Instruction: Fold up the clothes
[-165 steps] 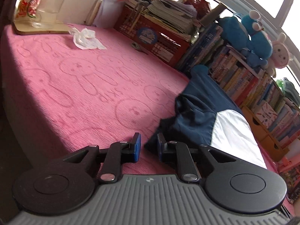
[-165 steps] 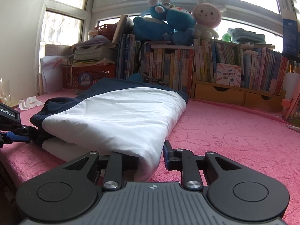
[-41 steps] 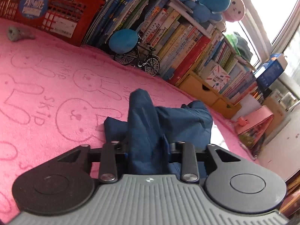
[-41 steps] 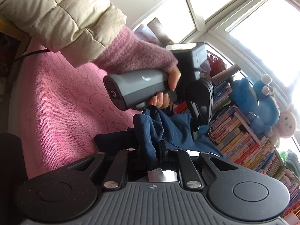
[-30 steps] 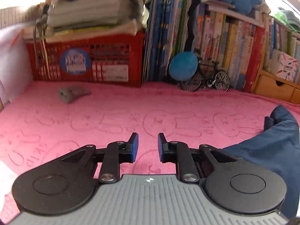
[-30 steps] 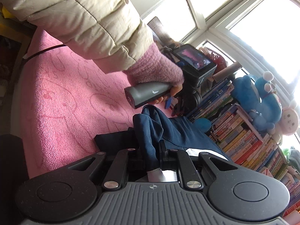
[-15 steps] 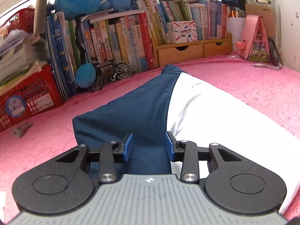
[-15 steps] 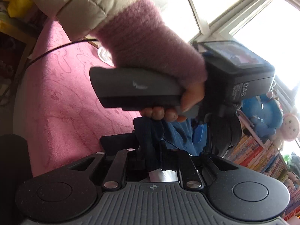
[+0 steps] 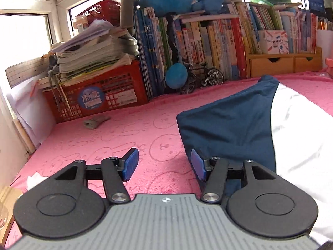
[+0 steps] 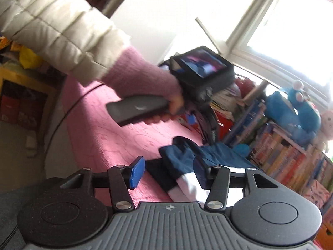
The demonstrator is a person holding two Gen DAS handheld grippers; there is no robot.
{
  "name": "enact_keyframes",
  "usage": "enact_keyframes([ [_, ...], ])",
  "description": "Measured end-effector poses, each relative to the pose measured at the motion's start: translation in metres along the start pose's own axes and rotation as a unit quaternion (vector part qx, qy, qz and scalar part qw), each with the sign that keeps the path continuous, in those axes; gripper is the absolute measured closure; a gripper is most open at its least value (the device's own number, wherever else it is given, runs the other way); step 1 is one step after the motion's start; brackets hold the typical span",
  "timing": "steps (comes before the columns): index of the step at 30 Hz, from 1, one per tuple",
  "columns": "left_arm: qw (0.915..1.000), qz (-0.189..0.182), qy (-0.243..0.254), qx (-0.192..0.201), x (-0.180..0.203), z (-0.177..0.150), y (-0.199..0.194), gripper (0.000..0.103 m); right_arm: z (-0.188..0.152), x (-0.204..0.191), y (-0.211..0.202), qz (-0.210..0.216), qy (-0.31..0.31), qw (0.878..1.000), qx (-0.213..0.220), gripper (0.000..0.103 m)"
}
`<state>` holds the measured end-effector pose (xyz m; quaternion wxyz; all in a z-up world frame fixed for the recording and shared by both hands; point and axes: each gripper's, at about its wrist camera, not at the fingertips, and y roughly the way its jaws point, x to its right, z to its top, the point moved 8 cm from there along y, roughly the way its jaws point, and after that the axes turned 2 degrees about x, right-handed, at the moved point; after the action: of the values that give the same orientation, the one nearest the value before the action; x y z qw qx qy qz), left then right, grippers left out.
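Folded garment, released onto pink bed cover.

Pink bed cover (image 9: 116,137), printed with rabbits, carried the navy-and-white garment (image 9: 235,125), which lay flat and doubled over, well in front of the red crate (image 9: 97,93). Both grips of a second ago were gone: left gripper (image 9: 164,163) jaws opening and empty, just beside the garment's navy corner; right gripper (image 10: 169,169) jaws opening over its rumpled navy end, cloth between but unpinched. Judged: fold laid, smoothing perhaps remaining.
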<state>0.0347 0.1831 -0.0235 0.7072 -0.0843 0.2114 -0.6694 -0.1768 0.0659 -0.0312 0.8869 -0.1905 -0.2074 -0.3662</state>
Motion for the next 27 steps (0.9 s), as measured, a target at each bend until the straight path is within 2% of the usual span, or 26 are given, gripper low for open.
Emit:
enact_keyframes([
  [5,0.9976,-0.049,-0.030,0.040,0.031,0.012,-0.047,0.048,-0.029,0.050,-0.027,-0.091,0.077,0.993,-0.021,0.045],
  [8,0.9957,-0.072,-0.047,0.035,0.048,0.002,-0.061,0.047,-0.051,0.077,-0.047,-0.149,0.116,0.981,-0.041,0.042],
  [11,0.9977,-0.057,-0.034,0.013,0.056,-0.019,-0.061,0.047,-0.073,0.095,-0.059,-0.184,0.155,0.968,-0.070,0.041],
  [14,0.9991,-0.032,-0.023,-0.014,0.056,-0.041,-0.057,0.046,-0.095,0.096,-0.062,-0.199,0.167,0.961,-0.097,0.041],
  [15,0.9993,-0.024,-0.020,-0.023,0.055,-0.048,-0.056,0.043,-0.098,0.097,-0.060,-0.198,0.171,0.960,-0.101,0.041],
  [20,0.9980,-0.022,-0.037,-0.046,0.052,-0.059,-0.055,0.040,-0.106,0.104,-0.050,-0.195,0.200,0.953,-0.114,0.041],
  [25,0.9980,-0.021,-0.027,-0.053,0.056,-0.063,-0.053,0.040,-0.114,0.122,-0.046,-0.208,0.243,0.939,-0.127,0.040],
  [27,0.9979,-0.023,-0.027,-0.053,0.056,-0.063,-0.053,0.040,-0.120,0.130,-0.047,-0.207,0.257,0.934,-0.136,0.034],
])
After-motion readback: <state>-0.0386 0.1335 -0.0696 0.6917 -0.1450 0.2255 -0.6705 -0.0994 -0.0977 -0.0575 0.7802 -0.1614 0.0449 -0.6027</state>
